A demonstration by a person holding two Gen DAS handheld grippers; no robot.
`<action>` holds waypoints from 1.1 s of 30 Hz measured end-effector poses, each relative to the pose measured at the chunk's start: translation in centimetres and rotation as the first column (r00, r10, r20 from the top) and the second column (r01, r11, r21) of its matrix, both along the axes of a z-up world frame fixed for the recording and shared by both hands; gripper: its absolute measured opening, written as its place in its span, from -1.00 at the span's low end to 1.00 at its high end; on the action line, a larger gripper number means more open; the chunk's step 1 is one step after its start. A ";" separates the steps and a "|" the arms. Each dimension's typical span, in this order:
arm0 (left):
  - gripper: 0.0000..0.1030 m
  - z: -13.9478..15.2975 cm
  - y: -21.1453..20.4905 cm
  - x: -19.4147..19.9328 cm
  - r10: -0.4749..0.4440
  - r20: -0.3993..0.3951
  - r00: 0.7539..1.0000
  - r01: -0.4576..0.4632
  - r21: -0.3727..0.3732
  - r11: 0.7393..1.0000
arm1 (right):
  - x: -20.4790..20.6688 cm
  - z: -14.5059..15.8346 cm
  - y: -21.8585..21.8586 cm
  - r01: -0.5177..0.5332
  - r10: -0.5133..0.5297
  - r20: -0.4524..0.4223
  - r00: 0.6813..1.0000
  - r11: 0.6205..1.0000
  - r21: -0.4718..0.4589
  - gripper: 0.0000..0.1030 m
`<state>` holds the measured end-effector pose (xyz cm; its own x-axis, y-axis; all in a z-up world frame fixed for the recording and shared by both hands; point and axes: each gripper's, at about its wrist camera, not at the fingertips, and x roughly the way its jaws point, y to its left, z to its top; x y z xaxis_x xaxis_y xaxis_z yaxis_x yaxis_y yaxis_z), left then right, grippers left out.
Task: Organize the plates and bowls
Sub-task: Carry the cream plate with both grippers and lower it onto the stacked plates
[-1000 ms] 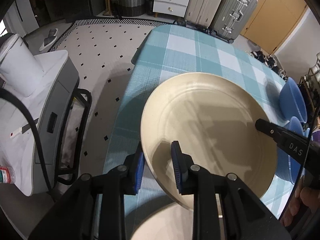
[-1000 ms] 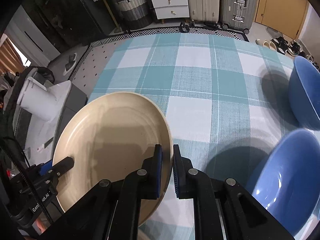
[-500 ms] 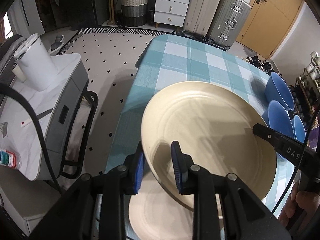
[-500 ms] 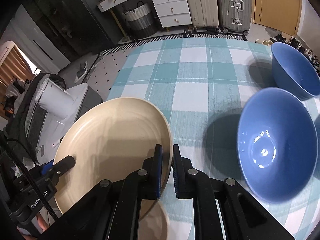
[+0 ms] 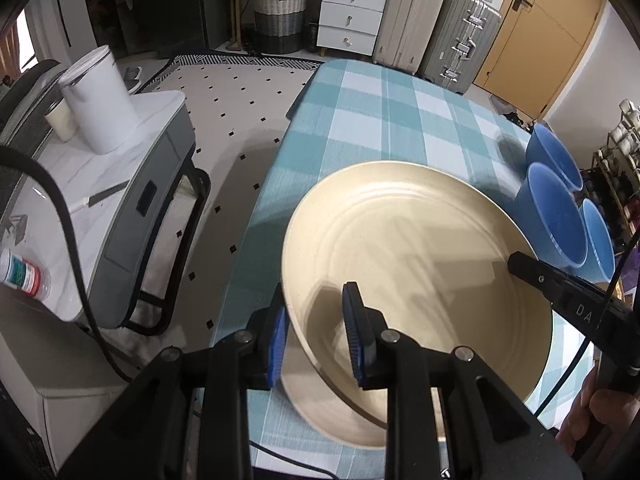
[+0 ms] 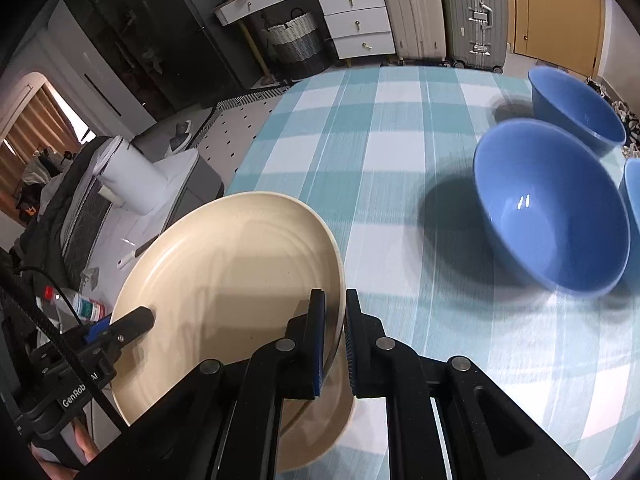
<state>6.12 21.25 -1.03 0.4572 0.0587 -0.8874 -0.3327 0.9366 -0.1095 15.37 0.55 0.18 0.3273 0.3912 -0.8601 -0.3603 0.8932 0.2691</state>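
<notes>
Aloft, a cream plate hangs tilted over the checked tablecloth, its rim pinched from both sides: the left gripper clamps the near-left edge, the right gripper (jaws nearly together) grips the opposite edge. A second cream plate lies beneath. Three blue bowls cluster at two o'clock.
</notes>
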 end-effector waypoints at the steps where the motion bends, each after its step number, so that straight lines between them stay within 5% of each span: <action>1: -0.54 -0.3 -0.1 -0.4 0.001 -0.002 1.000 -0.001 0.005 1.000 | -0.6 -0.4 0.0 -0.005 0.005 -0.001 1.000 1.000 -0.002 -0.82; 5: -0.54 -1.5 -0.6 -1.8 0.004 -0.004 1.000 -0.003 0.029 1.000 | -2.2 -1.7 -0.1 -0.022 0.022 0.005 1.000 1.000 -0.012 -0.82; 12: -0.51 -4.2 0.0 -3.0 0.044 -0.034 0.998 -0.047 -0.086 0.995 | -3.7 -3.4 -0.3 -0.056 0.058 0.040 0.998 0.998 -0.036 -0.82; 33: -0.48 -6.4 -1.3 -4.3 0.022 -0.024 0.999 -0.021 0.044 0.999 | -7.0 -5.6 1.6 -0.159 0.216 0.228 0.949 0.957 -0.242 -0.75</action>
<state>1.78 19.93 -7.41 0.4340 0.1074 -0.8945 -0.3548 0.9330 -0.0602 8.32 2.18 -5.42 0.4813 0.2790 -0.8310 -0.5572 0.8292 -0.0443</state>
